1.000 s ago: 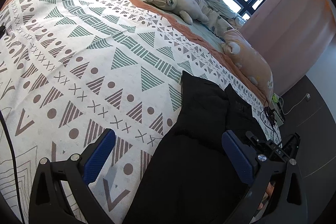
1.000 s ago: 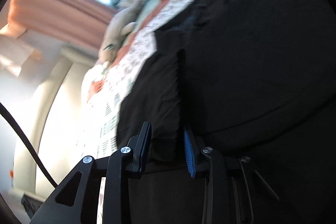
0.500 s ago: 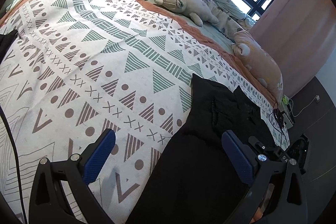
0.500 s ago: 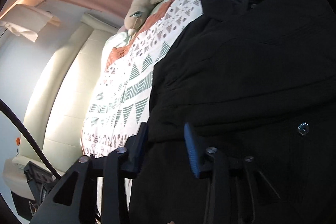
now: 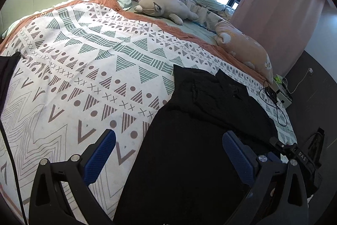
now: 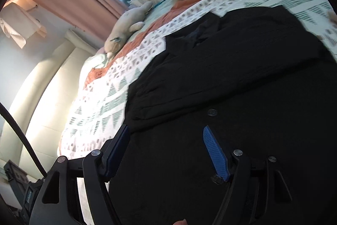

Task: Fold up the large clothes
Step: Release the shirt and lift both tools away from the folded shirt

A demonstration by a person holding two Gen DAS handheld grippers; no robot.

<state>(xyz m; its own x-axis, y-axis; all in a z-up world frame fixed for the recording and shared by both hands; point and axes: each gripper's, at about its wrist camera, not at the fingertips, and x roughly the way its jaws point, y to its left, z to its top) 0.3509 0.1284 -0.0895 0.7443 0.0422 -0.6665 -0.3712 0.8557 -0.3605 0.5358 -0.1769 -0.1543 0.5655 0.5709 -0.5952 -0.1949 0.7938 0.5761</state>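
A large black garment (image 5: 189, 140) lies spread on the patterned bedspread (image 5: 84, 77), with a folded part on top toward its far end. It also shows in the right wrist view (image 6: 231, 88), where a round button (image 6: 212, 112) is visible. My left gripper (image 5: 168, 153) is open and empty, hovering over the garment's near left edge. My right gripper (image 6: 166, 147) is open and empty, just above the garment near the fold edge.
A grey plush toy (image 5: 164, 7) and an orange plush pillow (image 5: 244, 50) lie at the far side of the bed. A black cable (image 5: 273, 102) lies at the bed's right edge. Another dark cloth (image 5: 6, 69) is at the far left. Pink curtains (image 5: 273, 3) hang behind.
My right gripper was shut on a fold of the black garment; it has let go, opened and drawn back. The left gripper has pulled back slightly and stays open.
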